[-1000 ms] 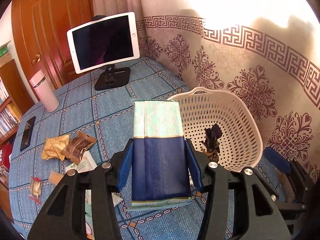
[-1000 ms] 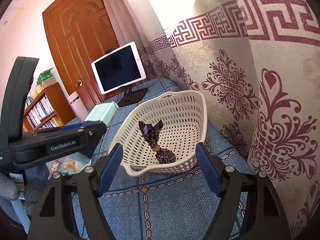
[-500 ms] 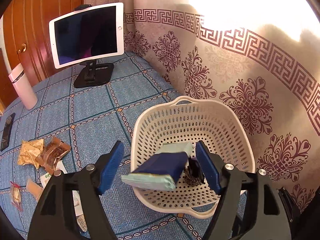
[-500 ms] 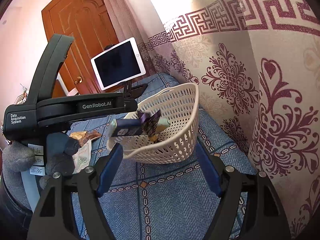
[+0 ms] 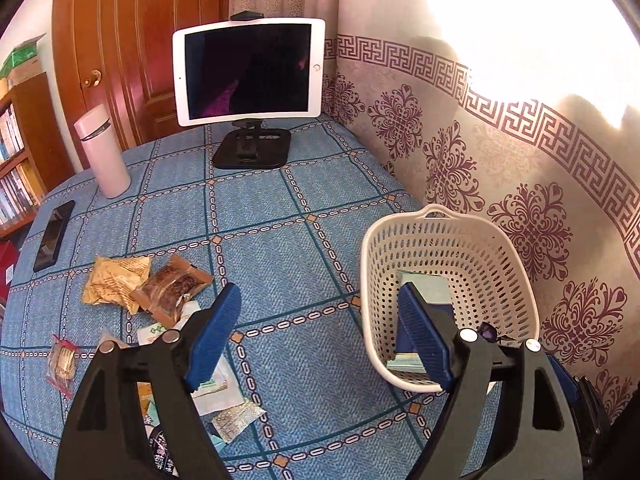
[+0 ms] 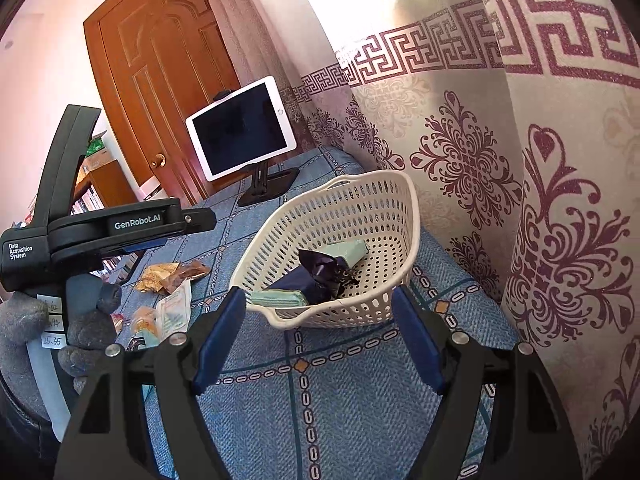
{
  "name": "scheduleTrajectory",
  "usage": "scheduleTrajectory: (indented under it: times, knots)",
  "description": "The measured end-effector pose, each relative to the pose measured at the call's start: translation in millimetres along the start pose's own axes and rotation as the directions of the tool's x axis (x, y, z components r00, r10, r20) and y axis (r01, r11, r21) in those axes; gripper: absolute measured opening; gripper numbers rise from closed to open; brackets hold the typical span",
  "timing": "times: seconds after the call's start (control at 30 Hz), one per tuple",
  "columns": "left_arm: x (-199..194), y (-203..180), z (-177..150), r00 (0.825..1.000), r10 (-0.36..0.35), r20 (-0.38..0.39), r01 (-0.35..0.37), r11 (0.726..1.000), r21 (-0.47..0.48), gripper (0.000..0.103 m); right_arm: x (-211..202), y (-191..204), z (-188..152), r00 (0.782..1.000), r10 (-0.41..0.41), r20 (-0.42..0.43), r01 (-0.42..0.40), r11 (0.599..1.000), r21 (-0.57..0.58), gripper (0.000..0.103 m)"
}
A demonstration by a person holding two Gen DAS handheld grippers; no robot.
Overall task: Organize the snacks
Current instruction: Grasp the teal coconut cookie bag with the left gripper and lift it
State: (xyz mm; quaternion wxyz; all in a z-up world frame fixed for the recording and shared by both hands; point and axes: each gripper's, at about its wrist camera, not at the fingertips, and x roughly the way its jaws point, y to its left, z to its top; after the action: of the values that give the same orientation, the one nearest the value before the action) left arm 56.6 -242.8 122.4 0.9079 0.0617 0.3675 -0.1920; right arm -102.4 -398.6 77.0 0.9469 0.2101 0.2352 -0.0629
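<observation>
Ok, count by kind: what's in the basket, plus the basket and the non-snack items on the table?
Mint-and-blue packet: 1
Dark purple wrapped snack: 1
White basket: 1
Tablet on stand: 1
Pink bottle: 1
Black phone: 1
Total: 6

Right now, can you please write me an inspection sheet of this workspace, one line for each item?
Surface: table with blue patterned cloth, against a curtain.
Job's things: white basket holds a blue-and-mint packet and a dark purple wrapper; loose snack packets lie on the cloth outside it.
Clutter: tablet on stand, pink bottle, black phone.
Grippers: left claw opening, nothing between its pads; right claw open, empty, in front of the basket.
Cables: nothing seen.
Surroundings: wooden door, bookshelf.
</observation>
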Motion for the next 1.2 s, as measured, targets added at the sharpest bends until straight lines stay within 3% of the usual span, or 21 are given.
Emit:
scheduleTrajectory:
  times: [0.33,0.57,0.87,1.2]
  knots:
    - [-31,69,-6,0.996,0.088,0.029,-0.084,0.991,-0.105,0.083,-2,28,-6,0.999,0.044,-0.012,-0.044,0.998,-0.041,0.076]
    - [-43,107,-23,0.991,0.134,0.008,-0.131,0.978,-0.162,0.083,5,56,-15,0.994,0.091,-0.055,-0.096,0.991,-0.091,0.076]
    - [-36,122,-67,0.991,0.109,-0.078,-0.120,0.981,-0.152,0.087,17,86,-31,0.980,0.140,-0.143,-0.159,0.978,-0.137,0.076]
    - [-12,118,-114,0.983,0.068,-0.168,-0.085,0.992,-0.094,0.088,31,100,-41,0.970,0.135,-0.204,-0.167,0.974,-0.152,0.076]
